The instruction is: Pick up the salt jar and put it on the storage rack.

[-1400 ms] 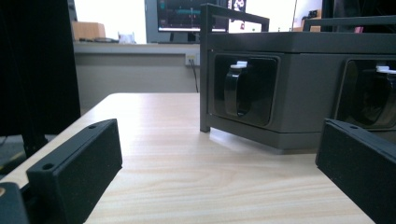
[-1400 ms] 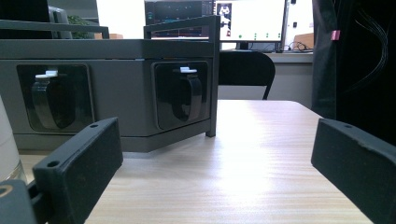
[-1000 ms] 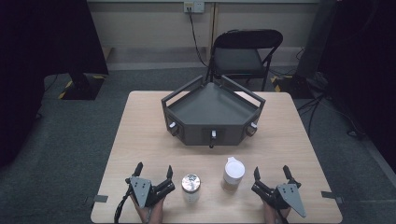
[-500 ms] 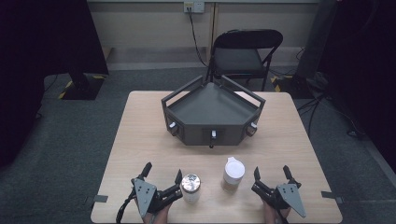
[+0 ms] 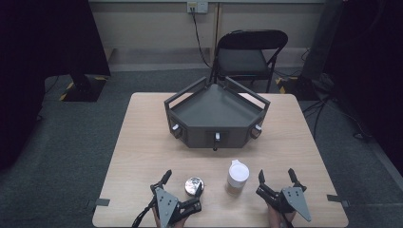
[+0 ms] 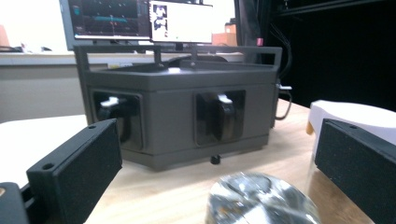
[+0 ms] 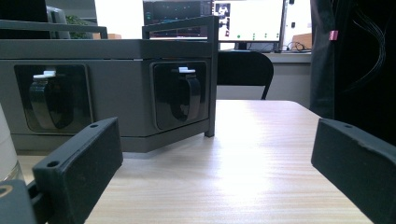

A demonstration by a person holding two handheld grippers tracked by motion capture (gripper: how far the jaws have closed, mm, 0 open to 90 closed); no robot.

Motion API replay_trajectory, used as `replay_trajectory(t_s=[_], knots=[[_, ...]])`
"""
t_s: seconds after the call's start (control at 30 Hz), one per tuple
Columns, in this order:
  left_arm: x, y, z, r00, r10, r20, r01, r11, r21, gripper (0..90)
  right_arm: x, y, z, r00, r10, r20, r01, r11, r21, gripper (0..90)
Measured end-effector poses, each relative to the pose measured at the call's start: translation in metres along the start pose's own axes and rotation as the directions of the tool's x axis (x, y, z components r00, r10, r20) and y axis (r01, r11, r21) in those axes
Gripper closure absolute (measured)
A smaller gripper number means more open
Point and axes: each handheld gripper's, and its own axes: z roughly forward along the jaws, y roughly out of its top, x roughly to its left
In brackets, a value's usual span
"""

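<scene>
The left gripper (image 5: 179, 192) hovers low over the bench (image 5: 142, 142), jaws spread wide on either side of the shiny jar (image 5: 194, 186), apparently lined up to grasp it. Right of the jar stands a white-lidded cup (image 5: 237, 176). The right gripper (image 5: 277, 179) waits wide open, empty.

- High view: the table (image 5: 142, 142) is evenly lit from above, while the room's edges fall into near black.
- Left gripper view: the jar (image 6: 261, 198) up close is blurred, and the monitors (image 6: 140, 21) behind are blown out.
- Right gripper view: glare streaks the tabletop (image 7: 247, 154).
</scene>
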Motion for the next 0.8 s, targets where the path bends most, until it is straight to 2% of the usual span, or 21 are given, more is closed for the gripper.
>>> replay_trajectory(t_s=[0.27, 0.4, 0.63, 0.8], knots=[[-0.012, -0.013, 0.002, 1.0000, -0.002, 0.004, 0.002, 0.9999, -0.011, 0.7, 0.000, 0.000, 0.000, 1.0000, 0.000, 0.000, 0.000, 1.000, 0.000, 0.7], [-0.016, -0.020, 0.002, 1.0000, 0.001, -0.004, -0.001, 1.0000, -0.009, 3.7, 0.000, 0.000, 0.000, 1.0000, 0.000, 0.000, 0.000, 1.000, 0.000, 0.7], [-0.019, -0.027, 0.002, 0.9997, 0.009, -0.022, -0.008, 0.9997, 0.023, 9.3, 0.000, 0.000, 0.000, 1.0000, 0.001, 0.000, -0.001, 1.000, -0.001, 0.7], [-0.019, -0.030, 0.002, 0.9999, 0.010, -0.005, -0.010, 0.9992, 0.039, 14.6, 0.000, 0.000, 0.000, 1.0000, 0.000, 0.001, 0.000, 1.000, 0.000, 0.7]])
